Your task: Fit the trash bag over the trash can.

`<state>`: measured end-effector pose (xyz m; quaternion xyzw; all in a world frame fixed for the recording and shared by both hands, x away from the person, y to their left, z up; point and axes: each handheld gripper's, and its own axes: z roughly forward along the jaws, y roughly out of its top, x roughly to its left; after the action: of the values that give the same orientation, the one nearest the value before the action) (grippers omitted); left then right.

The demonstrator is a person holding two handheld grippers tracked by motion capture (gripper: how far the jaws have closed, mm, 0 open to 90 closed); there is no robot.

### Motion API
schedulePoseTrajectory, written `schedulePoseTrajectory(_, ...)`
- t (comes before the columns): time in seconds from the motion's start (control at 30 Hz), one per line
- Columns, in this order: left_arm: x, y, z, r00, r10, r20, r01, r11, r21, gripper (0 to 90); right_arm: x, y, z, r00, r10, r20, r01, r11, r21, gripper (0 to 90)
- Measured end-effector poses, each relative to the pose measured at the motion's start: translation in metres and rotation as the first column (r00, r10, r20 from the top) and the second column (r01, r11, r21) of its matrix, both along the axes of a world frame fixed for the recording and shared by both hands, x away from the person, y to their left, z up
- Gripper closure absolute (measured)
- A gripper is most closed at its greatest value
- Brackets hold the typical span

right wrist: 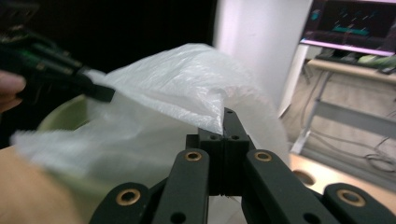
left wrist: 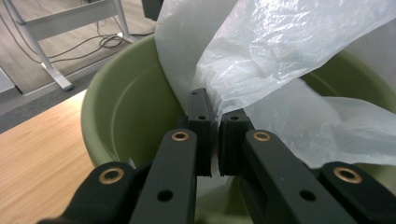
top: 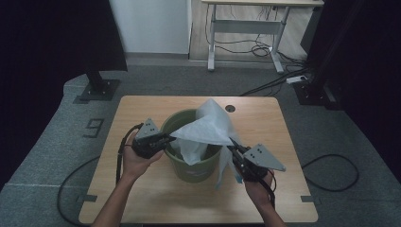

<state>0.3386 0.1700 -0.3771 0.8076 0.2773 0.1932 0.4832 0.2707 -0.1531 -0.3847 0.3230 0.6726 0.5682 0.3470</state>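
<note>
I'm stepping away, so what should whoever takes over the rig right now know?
Left gripper: shut on the white plastic bag at its left edge.
Right gripper: shut on the bag's right edge.
The green bin stands mid-table; the bag is stretched over its mouth, part hanging inside, part draped outside the right rim.
Done: bag gripped and spread.
Left: probably lower it in and fold its edge over the rim.

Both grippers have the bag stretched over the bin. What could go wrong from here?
1. The left gripper pinches only a thin edge of the white plastic bag, with a slight gap between its pads; the film could slip out.
2. The bag is pulled taut between it and the right gripper; the thin film may tear.
3. Most of the bag sits above the green bin, part hanging outside the rim; it may bunch up instead of lining the bin.
</note>
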Motion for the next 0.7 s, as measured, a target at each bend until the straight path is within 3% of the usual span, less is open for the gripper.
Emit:
schedulePoseTrajectory(0.13,-0.009,0.005,-0.004,1.0000,-0.006,-0.007,0.006,1.0000,0.004,85.5,-0.012,0.002,-0.017,0.9993,0.026,-0.027,-0.026,0.9997,0.001,88.3)
schedulePoseTrajectory(0.27,-0.014,0.009,-0.006,0.9996,-0.013,-0.025,0.013,0.9999,-0.008,80.1,-0.014,0.004,-0.033,0.9972,0.039,-0.064,-0.038,0.9992,0.008,88.3)
schedulePoseTrajectory(0.33,-0.016,0.010,-0.006,0.9994,-0.017,-0.030,0.017,0.9997,-0.020,77.9,-0.013,0.004,-0.036,0.9966,0.040,-0.072,-0.039,0.9992,0.010,88.3)
schedulePoseTrajectory(0.43,-0.019,0.010,-0.001,0.9996,-0.015,-0.023,0.013,0.9987,-0.050,63.9,-0.012,0.004,-0.042,0.9955,0.040,-0.086,-0.039,0.9991,0.015,88.3)
schedulePoseTrajectory(0.53,-0.022,0.008,0.007,0.9993,-0.037,-0.007,0.037,0.9963,-0.078,55.4,-0.011,0.003,-0.045,0.9950,0.039,-0.091,-0.038,0.9991,0.017,88.3)
schedulePoseTrajectory(0.7,-0.024,-0.008,0.019,0.9979,-0.065,0.000,0.065,0.9959,-0.064,51.9,-0.012,0.004,-0.044,0.9957,0.040,-0.083,-0.040,0.9992,0.007,88.3)
